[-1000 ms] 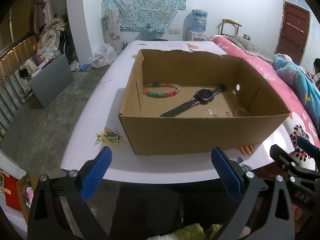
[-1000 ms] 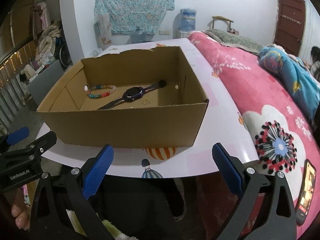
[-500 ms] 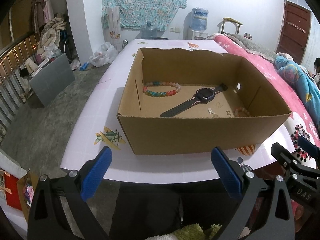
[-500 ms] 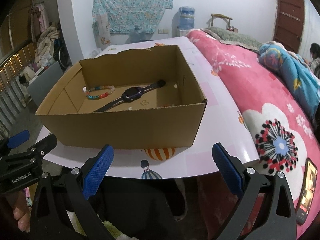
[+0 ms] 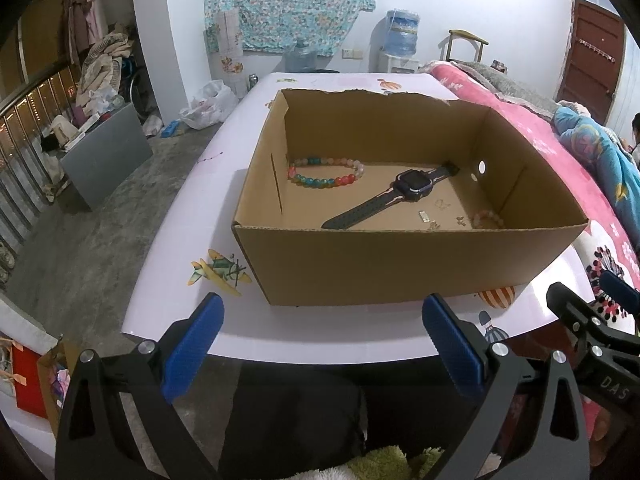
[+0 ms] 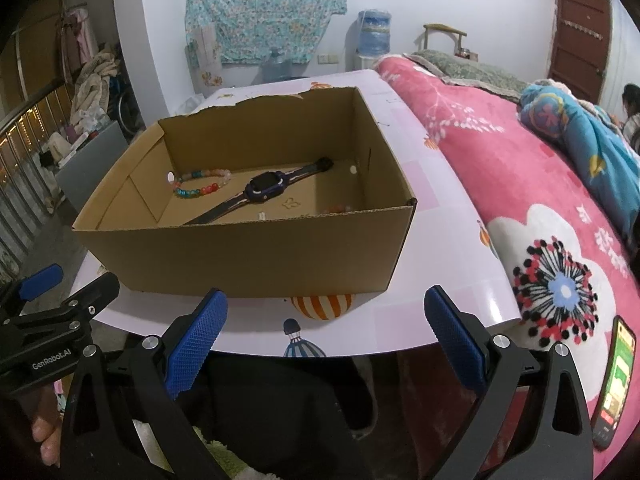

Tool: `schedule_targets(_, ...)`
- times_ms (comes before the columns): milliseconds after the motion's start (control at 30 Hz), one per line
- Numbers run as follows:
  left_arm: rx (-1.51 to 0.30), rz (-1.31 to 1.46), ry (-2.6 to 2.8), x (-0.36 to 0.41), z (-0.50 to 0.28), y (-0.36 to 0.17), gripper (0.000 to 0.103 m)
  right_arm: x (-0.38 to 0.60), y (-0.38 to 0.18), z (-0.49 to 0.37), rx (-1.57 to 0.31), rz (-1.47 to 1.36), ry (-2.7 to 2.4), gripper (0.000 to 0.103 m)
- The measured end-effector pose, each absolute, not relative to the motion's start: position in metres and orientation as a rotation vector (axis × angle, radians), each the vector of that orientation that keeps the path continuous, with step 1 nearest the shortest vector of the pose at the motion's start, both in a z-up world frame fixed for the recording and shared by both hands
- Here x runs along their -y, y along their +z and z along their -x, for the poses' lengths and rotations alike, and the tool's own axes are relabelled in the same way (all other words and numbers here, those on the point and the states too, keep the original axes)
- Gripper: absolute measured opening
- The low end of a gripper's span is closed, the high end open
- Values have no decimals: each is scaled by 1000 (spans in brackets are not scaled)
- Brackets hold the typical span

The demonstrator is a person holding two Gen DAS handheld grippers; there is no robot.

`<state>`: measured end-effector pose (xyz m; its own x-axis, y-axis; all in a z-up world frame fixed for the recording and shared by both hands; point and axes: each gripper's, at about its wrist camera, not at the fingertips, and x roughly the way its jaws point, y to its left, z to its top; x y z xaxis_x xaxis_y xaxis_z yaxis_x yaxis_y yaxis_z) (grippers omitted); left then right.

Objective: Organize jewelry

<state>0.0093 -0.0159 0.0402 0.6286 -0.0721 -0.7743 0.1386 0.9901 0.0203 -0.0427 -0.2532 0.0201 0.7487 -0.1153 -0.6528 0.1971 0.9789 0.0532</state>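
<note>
An open cardboard box [image 5: 384, 268] [image 6: 240, 258] stands on the white table [image 5: 192, 208]. Inside lie a multicoloured bead bracelet [image 5: 324, 172] [image 6: 202, 184], a dark smartwatch [image 5: 404, 192] [image 6: 266, 190], a pale pink bead bracelet [image 5: 486, 218] at the near right corner, and a few small metal pieces [image 5: 430, 218]. My left gripper [image 5: 324, 344] hangs open below the table's near edge, in front of the box. My right gripper [image 6: 326, 340] is open too, near the box's right front corner. Neither holds anything.
A pink flowered blanket [image 6: 540, 208] covers the bed on the right, with a phone [image 6: 612, 380] on it. A person [image 6: 630, 108] sits at the far right. A grey board [image 5: 104, 160] and clutter stand on the floor at left. Dark trousers [image 5: 292, 420] lie beneath both grippers.
Both views have shifted only slightly; the box and jewelry lie as before, and both grippers stay open.
</note>
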Motion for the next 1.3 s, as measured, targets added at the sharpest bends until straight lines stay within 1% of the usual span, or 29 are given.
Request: schedule_targets(1300,-910,-68,-88,2,-13,36,98,248,20,37,-726,-102,-155,95)
